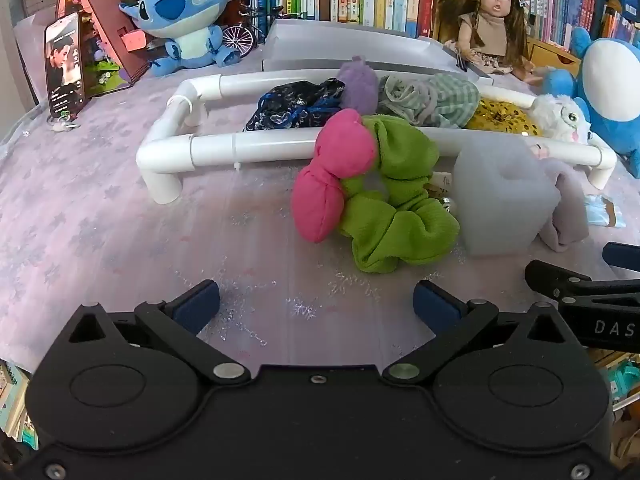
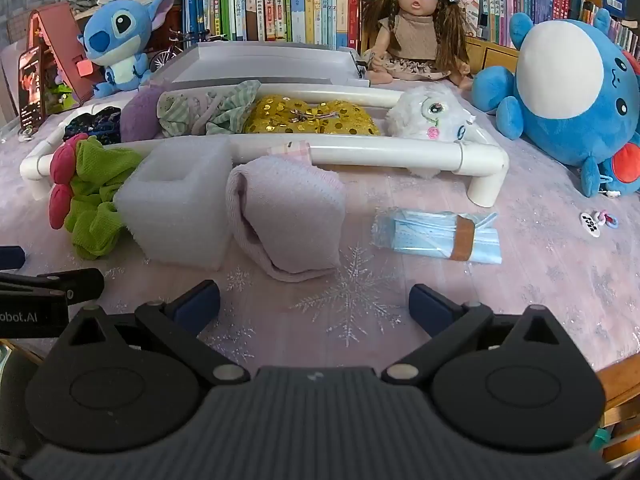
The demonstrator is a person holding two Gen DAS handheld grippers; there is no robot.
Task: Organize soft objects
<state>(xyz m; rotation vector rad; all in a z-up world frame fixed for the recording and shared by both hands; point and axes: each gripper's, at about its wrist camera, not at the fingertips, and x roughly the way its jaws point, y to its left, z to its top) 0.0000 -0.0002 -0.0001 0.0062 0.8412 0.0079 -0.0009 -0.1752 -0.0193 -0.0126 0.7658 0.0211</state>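
Note:
A white pipe frame (image 1: pixel 256 146) (image 2: pixel 360 152) lies on the pink tablecloth and holds a dark blue cloth (image 1: pixel 296 106), a purple plush (image 1: pixel 358 84), a striped cloth (image 1: pixel 432 98), a gold sequin pouch (image 2: pixel 312 118) and a white fluffy toy (image 2: pixel 432 114). In front of it lie a pink and green scrunchie (image 1: pixel 376 192) (image 2: pixel 92 196), a white foam block (image 1: pixel 500 196) (image 2: pixel 176 204), a folded lilac towel (image 2: pixel 288 220) and a blue mask pack (image 2: pixel 436 234). My left gripper (image 1: pixel 316 306) is open and empty near the scrunchie. My right gripper (image 2: pixel 314 306) is open and empty near the towel.
A Stitch plush (image 1: pixel 180 16), a phone on a stand (image 1: pixel 64 68), a doll (image 2: pixel 414 24) and a big blue plush (image 2: pixel 568 76) stand behind the frame. A grey tray (image 2: pixel 264 64) and bookshelves are at the back. A small keychain (image 2: pixel 596 222) lies at right.

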